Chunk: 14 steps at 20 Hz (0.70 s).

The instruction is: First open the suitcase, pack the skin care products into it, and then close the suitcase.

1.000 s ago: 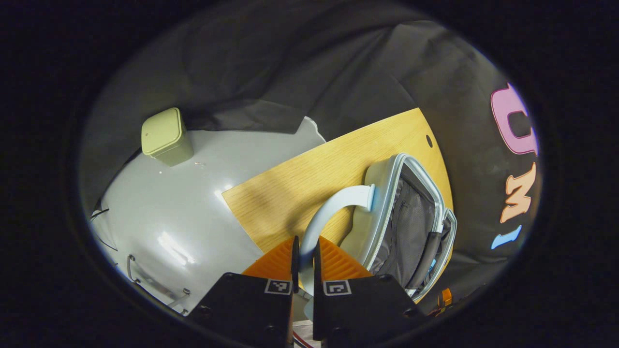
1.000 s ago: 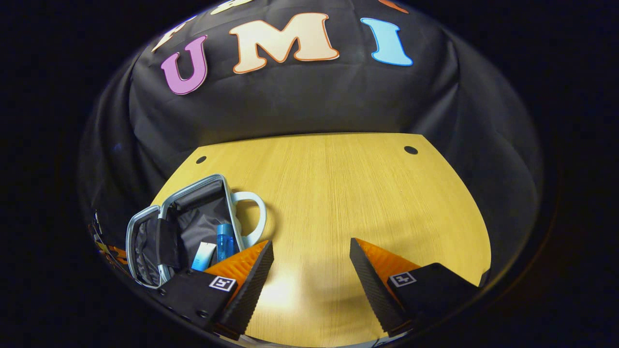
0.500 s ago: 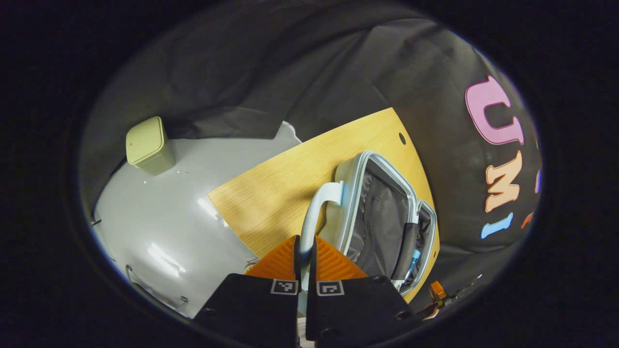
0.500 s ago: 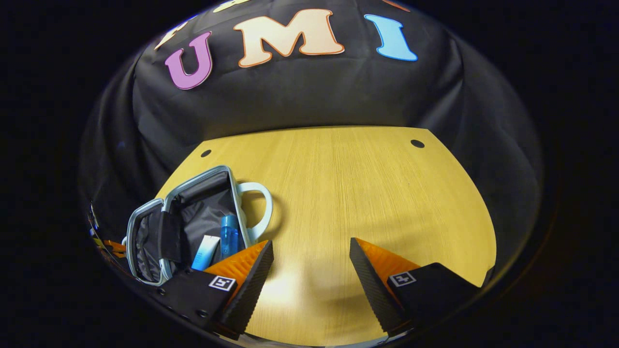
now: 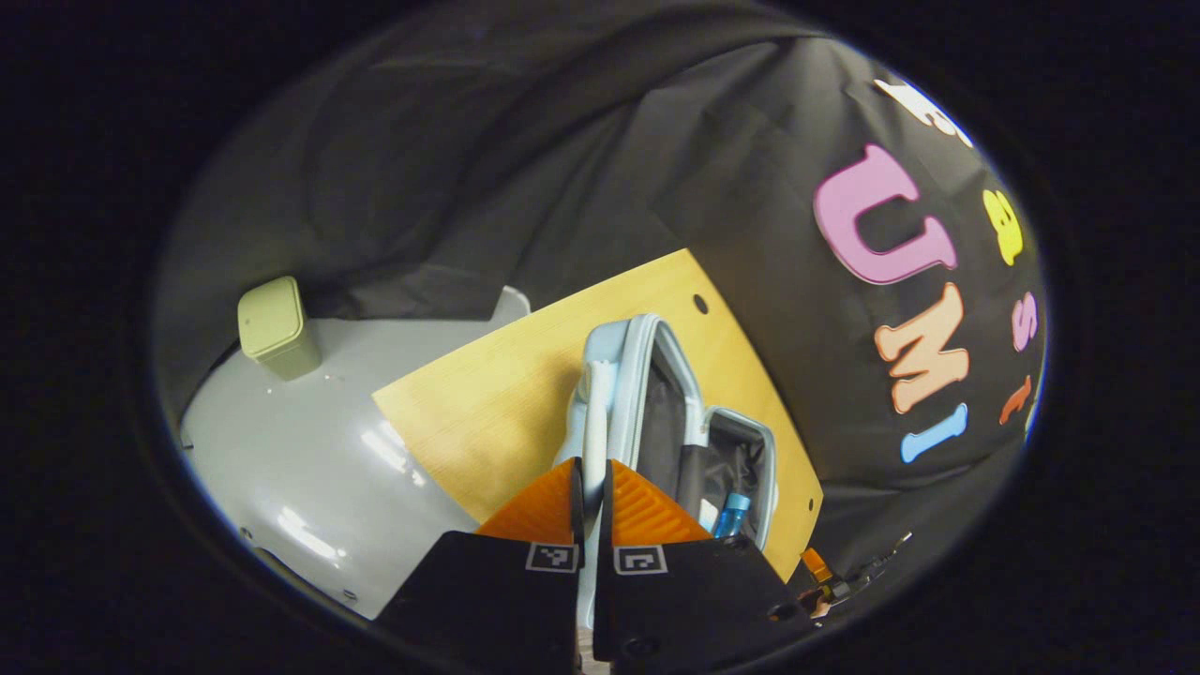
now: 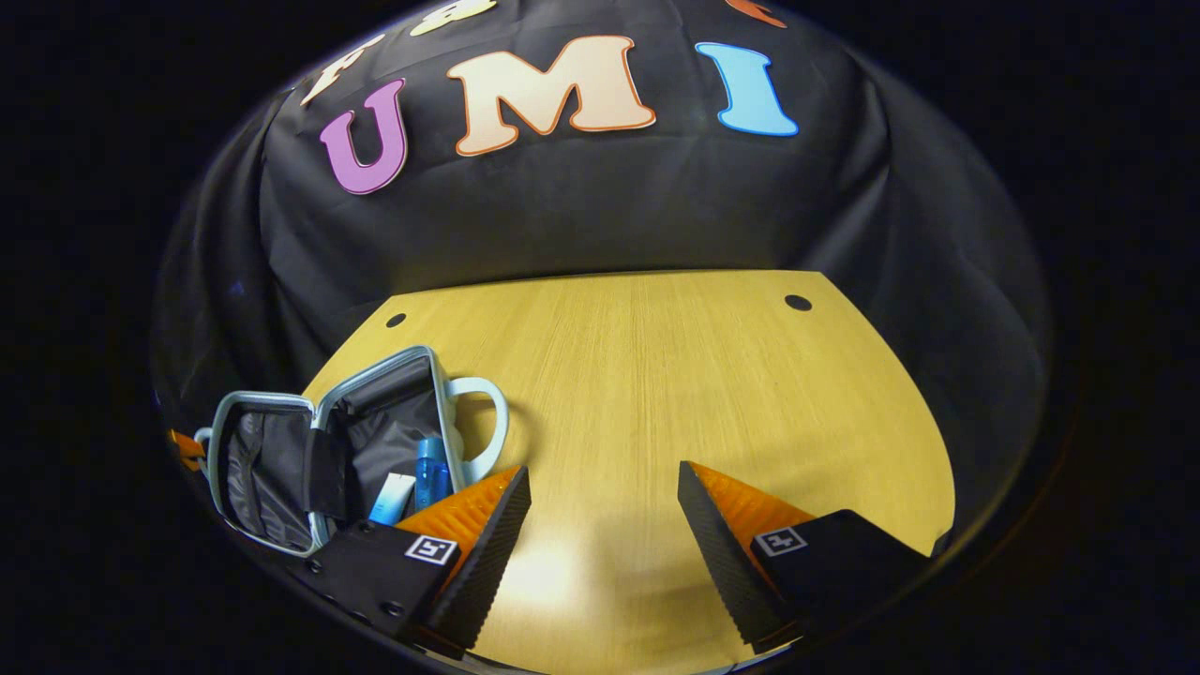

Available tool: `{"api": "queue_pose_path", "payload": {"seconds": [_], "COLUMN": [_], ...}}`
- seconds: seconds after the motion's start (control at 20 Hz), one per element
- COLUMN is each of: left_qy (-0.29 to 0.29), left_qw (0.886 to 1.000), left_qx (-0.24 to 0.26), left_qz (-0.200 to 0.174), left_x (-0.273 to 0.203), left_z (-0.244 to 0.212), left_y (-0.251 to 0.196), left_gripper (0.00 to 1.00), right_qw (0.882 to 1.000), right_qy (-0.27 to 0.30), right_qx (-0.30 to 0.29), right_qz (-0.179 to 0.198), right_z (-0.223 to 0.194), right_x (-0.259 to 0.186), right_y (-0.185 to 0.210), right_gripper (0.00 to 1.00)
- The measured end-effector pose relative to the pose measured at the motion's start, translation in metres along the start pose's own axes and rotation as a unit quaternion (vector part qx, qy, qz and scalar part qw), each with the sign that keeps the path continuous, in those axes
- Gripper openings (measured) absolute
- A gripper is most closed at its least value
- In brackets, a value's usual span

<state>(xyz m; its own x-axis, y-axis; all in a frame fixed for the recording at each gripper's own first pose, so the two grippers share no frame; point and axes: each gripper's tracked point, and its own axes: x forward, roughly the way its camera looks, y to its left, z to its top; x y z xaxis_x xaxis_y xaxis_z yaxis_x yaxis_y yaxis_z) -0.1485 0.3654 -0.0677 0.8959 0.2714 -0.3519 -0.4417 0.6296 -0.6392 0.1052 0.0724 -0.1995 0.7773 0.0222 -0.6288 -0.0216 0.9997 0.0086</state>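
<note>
Pale blue suitcase (image 6: 281,459) lies open on the wooden table (image 6: 675,375), at its left side in the right gripper view; both halves spread apart, grey lining (image 6: 248,459) showing; light rim runs round each half; dark strap (image 6: 323,464) crosses the seam between the halves.

Skin care products inside the half nearer the handle: blue bottle (image 6: 431,472) and a white tube (image 6: 391,497) with a blue lower part, side by side, touching or nearly so; tube's lower end hidden behind the right gripper's finger. In the left gripper view the blue bottle (image 5: 730,514) peeks out of the far half; tube can't be made out there.

Left gripper (image 5: 591,492): fingers nearly together, clamped on the suitcase handle (image 5: 596,431); pale handle strip runs up from between the pads to the case wall; left-view case (image 5: 647,412) looks tilted up on edge, but can't tell if that is lens distortion.

Right gripper (image 6: 605,506): fingers wide apart, nothing between them, hanging over bare table just right of the handle loop (image 6: 487,427); left finger overlaps the case's near corner in the picture, contact can't be told.

Green lidded bin (image 5: 277,328) stands on the grey floor (image 5: 319,487), well apart from the table.
</note>
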Motion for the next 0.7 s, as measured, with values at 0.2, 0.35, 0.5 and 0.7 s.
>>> {"api": "queue_pose_path", "payload": {"seconds": [0.2,0.35,0.5,0.7], "left_qy": [-0.015,-0.023,-0.025,-0.007], "left_qw": [0.999,0.997,0.992,0.984], "left_qx": [0.027,0.033,0.051,0.081], "left_qz": [-0.024,-0.071,-0.112,-0.16], "left_x": [-0.018,-0.028,-0.025,-0.016], "left_z": [-0.001,-0.004,-0.015,-0.038], "left_y": [-0.059,-0.115,-0.169,-0.238], "left_gripper": [0.0,0.0,0.0,0.0], "right_qw": [1.0,1.0,1.0,0.999], "right_qy": [-0.007,-0.012,-0.017,-0.024], "right_qx": [0.004,0.012,0.01,0.004], "right_qz": [0.002,0.007,0.013,0.02], "right_z": [-0.001,-0.001,-0.005,-0.01], "right_x": [-0.011,-0.022,-0.032,-0.051], "right_y": [-0.023,-0.04,-0.055,-0.072], "right_gripper": [0.99,0.94,0.99,0.99]}}
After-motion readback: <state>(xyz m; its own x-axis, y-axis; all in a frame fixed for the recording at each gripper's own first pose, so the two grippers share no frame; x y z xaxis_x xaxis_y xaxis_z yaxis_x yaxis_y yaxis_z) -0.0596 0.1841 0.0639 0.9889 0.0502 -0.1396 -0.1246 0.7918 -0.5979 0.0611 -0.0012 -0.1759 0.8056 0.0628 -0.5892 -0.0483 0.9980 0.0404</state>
